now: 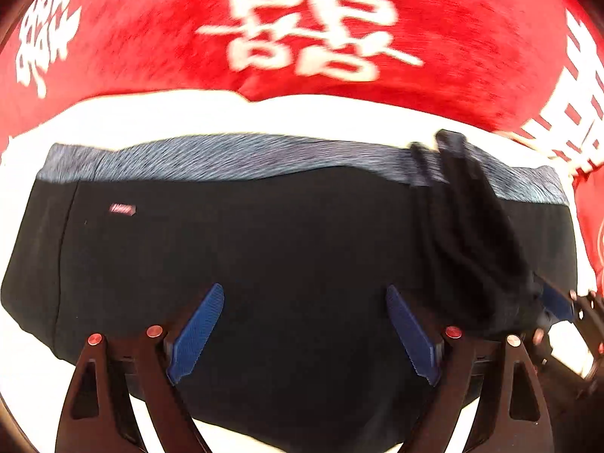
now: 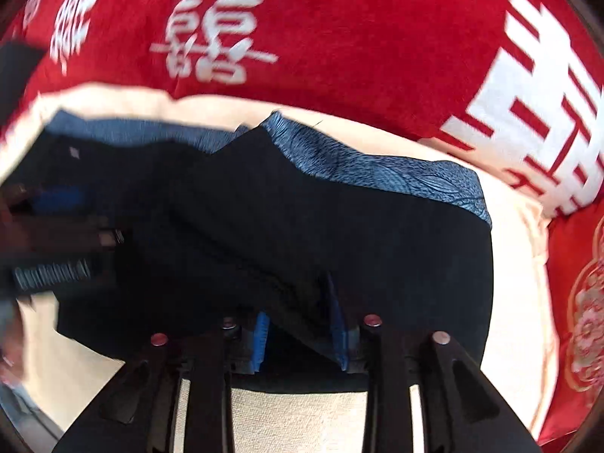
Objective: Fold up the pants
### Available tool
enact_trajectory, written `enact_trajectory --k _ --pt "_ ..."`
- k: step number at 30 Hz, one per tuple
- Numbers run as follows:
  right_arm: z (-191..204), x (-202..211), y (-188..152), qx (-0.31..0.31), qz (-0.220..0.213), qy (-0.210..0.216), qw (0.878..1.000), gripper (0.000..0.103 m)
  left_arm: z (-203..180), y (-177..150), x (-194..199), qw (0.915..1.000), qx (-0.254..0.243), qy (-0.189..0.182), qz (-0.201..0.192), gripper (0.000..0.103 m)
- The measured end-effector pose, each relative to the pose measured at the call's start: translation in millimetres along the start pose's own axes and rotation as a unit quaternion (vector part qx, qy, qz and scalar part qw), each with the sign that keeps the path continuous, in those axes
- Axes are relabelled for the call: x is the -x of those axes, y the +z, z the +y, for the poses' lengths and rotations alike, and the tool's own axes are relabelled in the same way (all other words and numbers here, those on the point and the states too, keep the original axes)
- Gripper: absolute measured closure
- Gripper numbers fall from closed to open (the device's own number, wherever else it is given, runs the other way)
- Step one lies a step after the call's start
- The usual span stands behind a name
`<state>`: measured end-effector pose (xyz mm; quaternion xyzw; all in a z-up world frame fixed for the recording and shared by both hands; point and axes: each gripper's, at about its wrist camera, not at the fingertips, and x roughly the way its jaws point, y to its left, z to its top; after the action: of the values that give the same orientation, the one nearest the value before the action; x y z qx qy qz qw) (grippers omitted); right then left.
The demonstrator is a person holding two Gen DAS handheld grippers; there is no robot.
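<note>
Pants (image 1: 264, 249), black with a blue-grey patterned waistband (image 1: 226, 156), lie on a white sheet (image 1: 151, 117), and past that spreads a red cloth (image 1: 151, 37) with big white characters. Left gripper (image 1: 305, 334) hangs over the flat black fabric with its blue fingers (image 1: 196, 334) spread wide, nothing between them. Right gripper (image 2: 300, 334) has its blue fingers (image 2: 260, 343) nearly together, pinching a bunched fold of the pants (image 2: 302, 226) and lifting it off the rest. In the left view that raised fabric shows as a dark ridge at the right, running down to the right gripper (image 1: 558, 304). Waistband (image 2: 377, 166) faces the red cloth (image 2: 358, 56).
</note>
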<state>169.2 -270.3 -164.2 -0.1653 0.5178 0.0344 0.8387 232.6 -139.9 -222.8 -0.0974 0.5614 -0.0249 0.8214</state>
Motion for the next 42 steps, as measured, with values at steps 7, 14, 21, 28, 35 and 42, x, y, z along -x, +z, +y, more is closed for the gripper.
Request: enact_trajectory --k 7,14,21,28,35,42 --pt "3.7 26.6 -28.7 0.021 0.012 0.081 0.996 0.042 17.8 7.7 32.7 0.9975 -0.018 -0.069 0.002 0.014" --pt "-78.7 32.1 -37.3 -0.224 0.013 0.243 0.944 0.042 -29.4 13.0 63.6 0.9786 -0.102 -0.177 0.019 0.014" --pt "-137.7 -13.6 -77.1 -0.482 0.017 0.372 0.793 0.042 -70.1 31.2 26.5 0.9712 -0.106 -0.197 0.082 0.015" --pt "-133.6 -20.5 -89.6 -0.509 0.025 0.396 0.764 0.044 -66.8 27.2 13.0 0.9735 -0.084 -0.176 0.12 0.015" --pt "-120.4 -37.1 -92.6 -0.545 0.029 0.438 0.715 0.044 -59.7 24.9 -1.5 0.968 -0.032 -0.205 0.141 0.015" --pt "-119.7 -49.3 -84.6 -0.575 0.033 0.43 0.695 0.089 -77.0 30.0 -5.8 0.9699 -0.027 -0.205 0.129 0.056"
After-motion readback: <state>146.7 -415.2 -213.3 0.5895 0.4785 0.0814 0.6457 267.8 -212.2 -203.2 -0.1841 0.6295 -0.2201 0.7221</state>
